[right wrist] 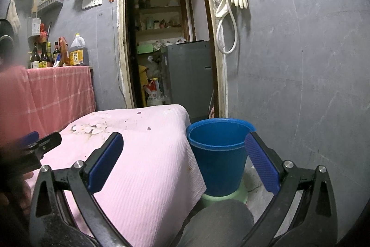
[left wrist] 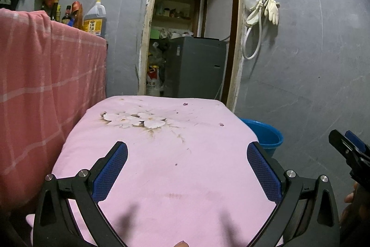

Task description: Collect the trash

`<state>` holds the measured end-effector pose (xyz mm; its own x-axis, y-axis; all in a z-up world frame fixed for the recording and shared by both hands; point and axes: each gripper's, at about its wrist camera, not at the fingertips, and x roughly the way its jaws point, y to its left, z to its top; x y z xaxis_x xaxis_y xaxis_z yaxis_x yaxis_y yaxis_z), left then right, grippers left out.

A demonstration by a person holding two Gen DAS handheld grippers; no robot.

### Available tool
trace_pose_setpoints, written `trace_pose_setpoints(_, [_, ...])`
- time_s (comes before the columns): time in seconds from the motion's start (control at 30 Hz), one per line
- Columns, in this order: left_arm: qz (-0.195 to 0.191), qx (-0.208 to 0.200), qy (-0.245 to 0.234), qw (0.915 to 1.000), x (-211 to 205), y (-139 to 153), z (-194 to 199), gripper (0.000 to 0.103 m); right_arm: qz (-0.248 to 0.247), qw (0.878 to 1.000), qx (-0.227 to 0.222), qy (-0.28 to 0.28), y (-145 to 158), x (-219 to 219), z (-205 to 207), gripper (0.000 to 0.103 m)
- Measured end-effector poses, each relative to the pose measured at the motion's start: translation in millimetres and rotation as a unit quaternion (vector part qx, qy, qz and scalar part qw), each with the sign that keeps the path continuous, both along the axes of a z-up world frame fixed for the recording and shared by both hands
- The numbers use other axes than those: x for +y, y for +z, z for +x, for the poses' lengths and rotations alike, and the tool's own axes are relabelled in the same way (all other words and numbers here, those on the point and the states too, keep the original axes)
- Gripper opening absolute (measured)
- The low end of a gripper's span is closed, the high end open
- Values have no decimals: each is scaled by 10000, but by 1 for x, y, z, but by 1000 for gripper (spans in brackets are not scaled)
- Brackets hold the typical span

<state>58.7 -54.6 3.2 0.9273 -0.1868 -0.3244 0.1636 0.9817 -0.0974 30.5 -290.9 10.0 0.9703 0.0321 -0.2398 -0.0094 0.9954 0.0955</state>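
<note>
Trash: only tiny purple scraps (left wrist: 221, 124) visible on pink-clothed table (left wrist: 161, 177); blue bucket (right wrist: 217, 154) looks empty. Both tongs, left (left wrist: 187, 168) and right (right wrist: 183, 161), spread wide, holding nothing.

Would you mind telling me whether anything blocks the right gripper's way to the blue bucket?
Nothing visible does. The right gripper is open and empty, and the blue bucket stands on the floor just ahead, beside the pink-covered table, mouth open and unobstructed.
</note>
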Motion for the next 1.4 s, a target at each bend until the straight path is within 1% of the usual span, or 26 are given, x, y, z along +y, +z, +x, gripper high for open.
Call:
trace_pose_setpoints(0.37, [-34, 28, 162, 9999, 5, -19, -8, 101, -55, 10000, 46, -32, -16, 9, -2, 103])
trace_pose_setpoints(0.6, [16, -39, 202, 9998, 7, -24, -12, 101, -129, 9999, 78, -2, -22, 13, -1, 103])
trace_pose_setpoints(0.77, [-68, -25, 253, 9997, 10, -27, -12, 101, -123, 9999, 104, -9, -26, 14, -2, 103])
trace_pose_setpoints(1.03, [53, -69, 265, 9996, 11, -32, -15, 101, -94, 9999, 77, -26, -27, 13, -2, 103])
trace_pose_setpoints(1.4, [77, -96, 265, 9996, 10, -32, -16, 101, -79, 9999, 80, -25, -28, 9, -3, 103])
